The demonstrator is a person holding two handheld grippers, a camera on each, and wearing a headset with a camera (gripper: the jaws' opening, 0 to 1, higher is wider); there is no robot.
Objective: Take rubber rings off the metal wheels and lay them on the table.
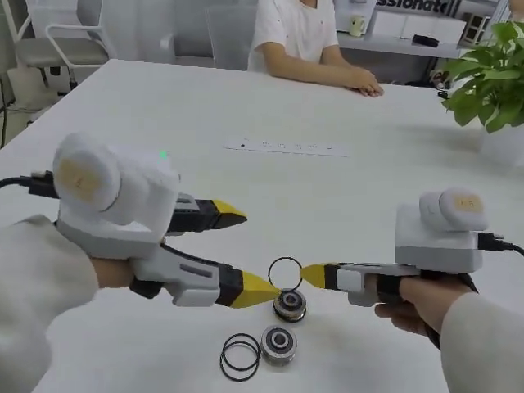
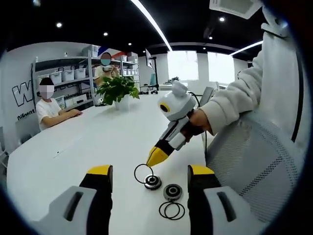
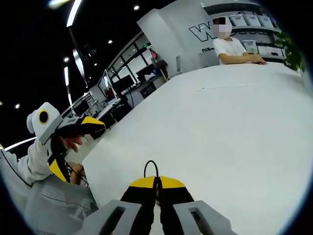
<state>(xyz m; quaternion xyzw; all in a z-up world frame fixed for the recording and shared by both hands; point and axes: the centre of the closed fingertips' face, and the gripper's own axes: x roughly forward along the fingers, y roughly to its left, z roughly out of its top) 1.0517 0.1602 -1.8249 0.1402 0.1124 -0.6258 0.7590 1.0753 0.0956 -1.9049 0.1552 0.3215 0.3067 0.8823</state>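
Lifting tool: right gripper (image 1: 304,274) is pinching rubber ring (image 1: 285,273) to clear metal wheel (image 1: 290,304).
Left gripper (image 1: 260,254): is hovering, jaws spread.

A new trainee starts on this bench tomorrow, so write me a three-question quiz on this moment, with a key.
1. True or false: the right tool is shut on a rubber ring.
2. How many loose rings lie flat on the table beside the nearer metal wheel? A one, B two, C four.
3. Fill in: the left tool has its jaws ___.
Key: 1 true; 2 B; 3 open.
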